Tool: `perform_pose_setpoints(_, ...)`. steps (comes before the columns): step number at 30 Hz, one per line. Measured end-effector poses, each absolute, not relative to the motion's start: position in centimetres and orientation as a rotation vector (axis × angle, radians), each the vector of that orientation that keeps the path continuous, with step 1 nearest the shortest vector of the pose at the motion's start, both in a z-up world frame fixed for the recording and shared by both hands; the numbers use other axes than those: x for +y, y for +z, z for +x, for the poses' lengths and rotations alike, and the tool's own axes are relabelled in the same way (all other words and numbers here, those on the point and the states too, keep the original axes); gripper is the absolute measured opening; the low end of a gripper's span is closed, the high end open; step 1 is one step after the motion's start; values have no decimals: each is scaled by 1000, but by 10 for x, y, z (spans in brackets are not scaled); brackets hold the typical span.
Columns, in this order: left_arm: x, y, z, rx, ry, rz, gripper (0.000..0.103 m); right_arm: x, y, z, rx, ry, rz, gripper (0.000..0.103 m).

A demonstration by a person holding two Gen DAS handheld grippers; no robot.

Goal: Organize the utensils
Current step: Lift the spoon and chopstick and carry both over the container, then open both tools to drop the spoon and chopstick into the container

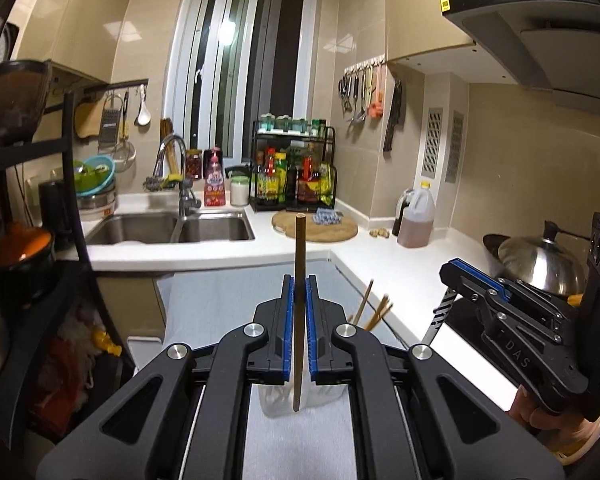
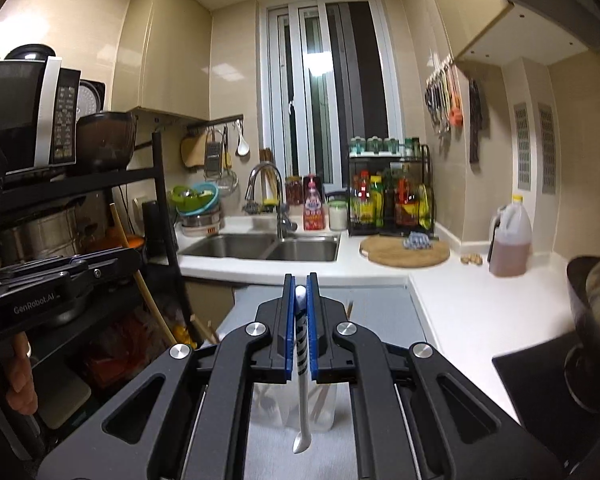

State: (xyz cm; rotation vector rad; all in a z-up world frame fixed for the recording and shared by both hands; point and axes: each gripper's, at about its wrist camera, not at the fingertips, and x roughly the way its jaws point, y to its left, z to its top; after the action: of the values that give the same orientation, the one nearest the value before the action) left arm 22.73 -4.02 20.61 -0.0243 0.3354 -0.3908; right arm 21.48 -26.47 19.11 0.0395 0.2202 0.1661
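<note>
My left gripper [image 1: 299, 286] is shut on a brown chopstick [image 1: 299, 264] that stands upright between the blue pads, its lower end over a clear plastic holder [image 1: 272, 402] on the grey mat. My right gripper [image 2: 300, 286] is shut on a white spoon with a black-striped handle [image 2: 302, 344], held upright over a clear holder [image 2: 324, 408] that has utensils in it. The right gripper also shows in the left wrist view [image 1: 450, 268], with the striped handle [image 1: 440, 314] hanging below it. Several chopsticks [image 1: 374, 310] stick up beside it.
A double sink [image 1: 172, 230] and tap lie ahead. A round wooden board [image 1: 316, 230], a sauce rack [image 1: 294, 178] and an oil jug [image 1: 418, 218] stand on the white counter. A lidded wok [image 1: 540, 260] sits right; a black shelf rack [image 1: 68, 184] stands left.
</note>
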Motion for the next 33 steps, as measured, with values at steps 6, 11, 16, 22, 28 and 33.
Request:
perform_pose_setpoints(6, -58, 226, 249, 289, -402, -13, 6, -264, 214, 248, 184, 158, 28, 6)
perform_pose_setpoints(11, -71, 223, 273, 288, -402, 3, 6, -261, 221, 276, 162, 161, 16, 6)
perform_pose_setpoints(16, -78, 206, 293, 322, -398, 4, 6, -260, 207, 299, 160, 157, 17, 6)
perform_pose_setpoints(22, -81, 176, 312, 382, -383, 18, 6, -266, 179, 315, 217, 155, 36, 6)
perform_pose_setpoints(28, -80, 152, 321, 442, -366, 36, 6, -268, 157, 315, 262, 167, 49, 6)
perform_pose_setpoints(33, -67, 147, 312, 434, -267, 37, 78, -263, 146, 309, 288, 169, 27, 12)
